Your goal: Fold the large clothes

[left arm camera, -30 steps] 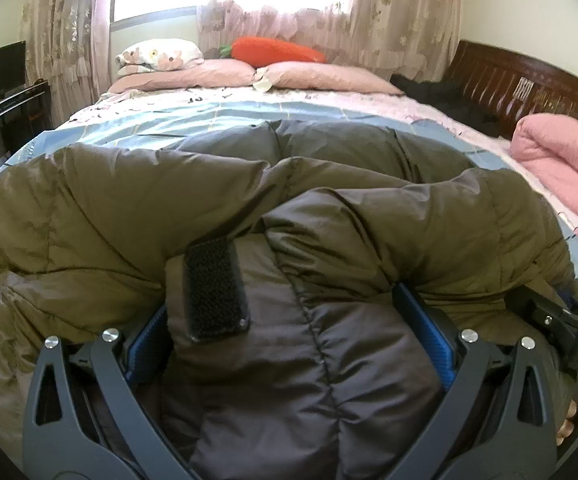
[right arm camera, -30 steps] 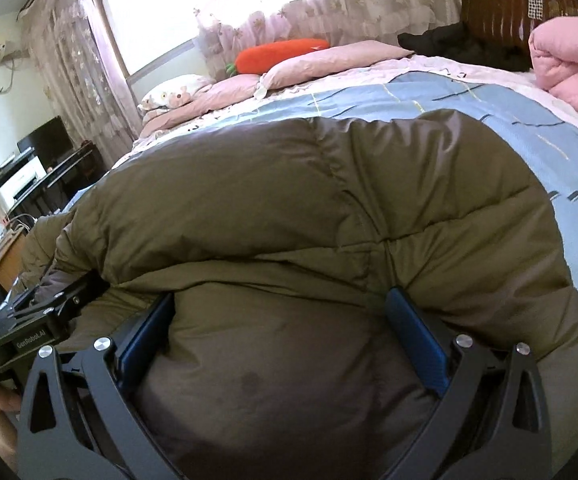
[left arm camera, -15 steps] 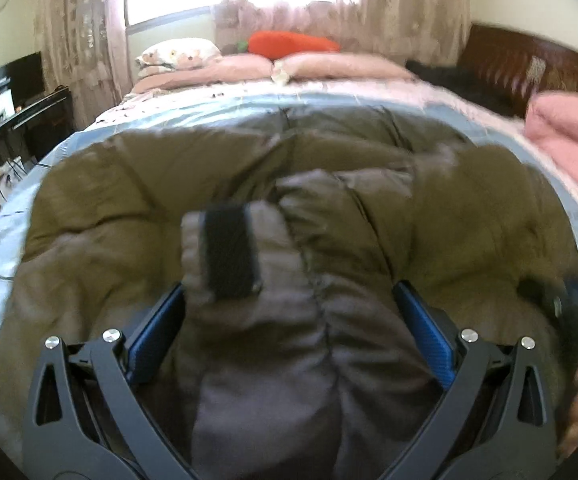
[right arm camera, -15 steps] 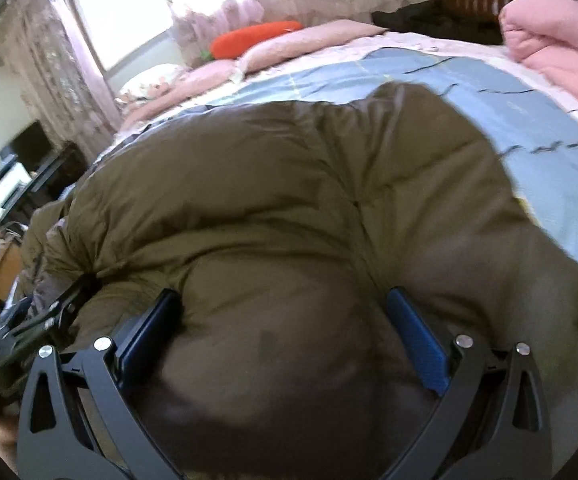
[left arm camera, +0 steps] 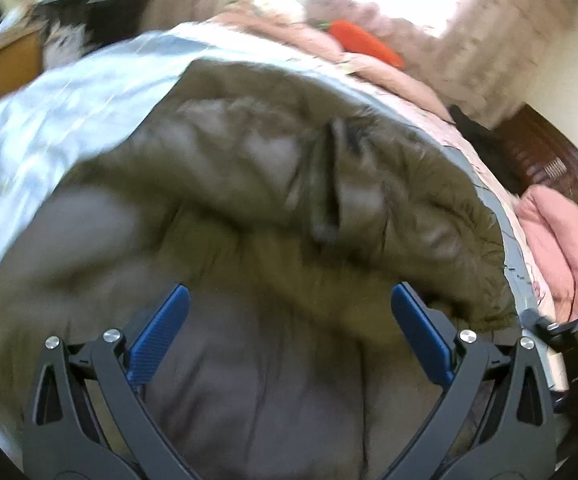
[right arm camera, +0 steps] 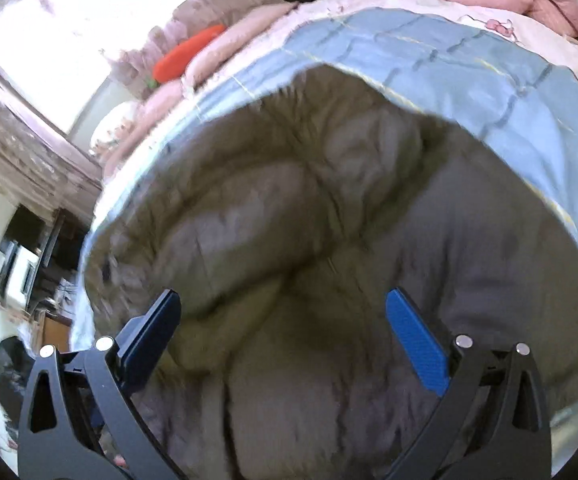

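A large olive-brown puffer jacket lies bunched on the blue bedspread; its grey lining shows in places. It fills the right wrist view too. My left gripper is open above the jacket, blue pads wide apart, with fabric below them and nothing pinched. My right gripper is also open above the jacket, empty. A cuff with a dark strap lies on top of the jacket. Both views are blurred by motion.
Pink pillows and an orange carrot cushion lie at the head of the bed. A pink folded quilt sits by the dark wooden footboard on the right. A desk with dark equipment stands beside the bed. The other gripper's body shows at right.
Both grippers let go of the jacket and rose, tilting downward over it. The jacket now lies folded over on the bedspread, with more blue cover visible around it.
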Demonstrator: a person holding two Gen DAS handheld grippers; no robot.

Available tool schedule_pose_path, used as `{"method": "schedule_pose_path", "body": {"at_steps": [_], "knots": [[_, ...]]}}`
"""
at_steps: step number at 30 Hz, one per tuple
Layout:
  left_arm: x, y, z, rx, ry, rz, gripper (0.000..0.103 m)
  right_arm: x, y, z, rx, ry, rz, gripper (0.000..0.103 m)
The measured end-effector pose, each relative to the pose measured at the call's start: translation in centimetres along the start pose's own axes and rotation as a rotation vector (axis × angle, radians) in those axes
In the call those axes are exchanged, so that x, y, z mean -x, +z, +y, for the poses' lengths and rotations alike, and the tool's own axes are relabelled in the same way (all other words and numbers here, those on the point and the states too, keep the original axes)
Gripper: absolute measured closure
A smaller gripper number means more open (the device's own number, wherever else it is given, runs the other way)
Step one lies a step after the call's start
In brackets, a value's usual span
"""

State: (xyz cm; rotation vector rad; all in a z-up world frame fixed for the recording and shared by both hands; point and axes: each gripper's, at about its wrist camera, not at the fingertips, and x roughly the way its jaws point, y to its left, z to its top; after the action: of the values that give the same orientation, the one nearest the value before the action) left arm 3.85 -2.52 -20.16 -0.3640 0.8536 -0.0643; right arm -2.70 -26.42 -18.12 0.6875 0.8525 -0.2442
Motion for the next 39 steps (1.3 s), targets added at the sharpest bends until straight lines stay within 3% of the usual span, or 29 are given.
{"method": "schedule_pose_path", "body": {"at_steps": [3, 6, 10, 16, 21, 28, 34, 36, 39], "knots": [[0.8, -3.0, 1.0, 0.083, -0.080, 0.062, 0.002, 0.0, -2.7, 0.5, 0.056, -0.011, 0.026, 0.001], [0.4, -4.8, 1.1, 0.110, -0.117, 0.123, 0.002, 0.3, -5.0, -0.7, -0.021, 0.062, 0.074, 0.001], [0.7, -6.6, 1.7, 0.048, -0.071, 0.131, 0.002, 2.5, -7.9, -2.3, -0.014, 0.015, 0.046, 0.001], [2.9, -8.9, 2.8, 0.042, -0.043, 0.122, 0.002, 3.8, -10.6, -5.1, -0.135, -0.018, 0.070, 0.001], [3.1, -10.9, 4.8, 0.109, -0.045, 0.212, 0.002, 4.1, -11.5, -4.5, -0.087, -0.026, 0.087, 0.001], [3.7, -11.4, 5.3, 0.115, -0.049, 0.217, 0.002, 3.9, -13.4, -5.7, -0.176, 0.072, 0.218, 0.001], [3.2, -11.9, 4.4, 0.074, -0.020, 0.229, 0.002, 2.6, -13.3, -6.3, -0.244, 0.102, 0.232, 0.001], [2.7, -11.9, 4.6, 0.081, -0.017, 0.234, 0.002, 1.9, -12.8, -6.4, -0.266, 0.078, 0.237, 0.001], [2.8, -11.5, 4.9, 0.116, -0.045, 0.211, 0.002, 1.7, -12.7, -7.5, -0.363, 0.122, 0.225, 0.001]]}}
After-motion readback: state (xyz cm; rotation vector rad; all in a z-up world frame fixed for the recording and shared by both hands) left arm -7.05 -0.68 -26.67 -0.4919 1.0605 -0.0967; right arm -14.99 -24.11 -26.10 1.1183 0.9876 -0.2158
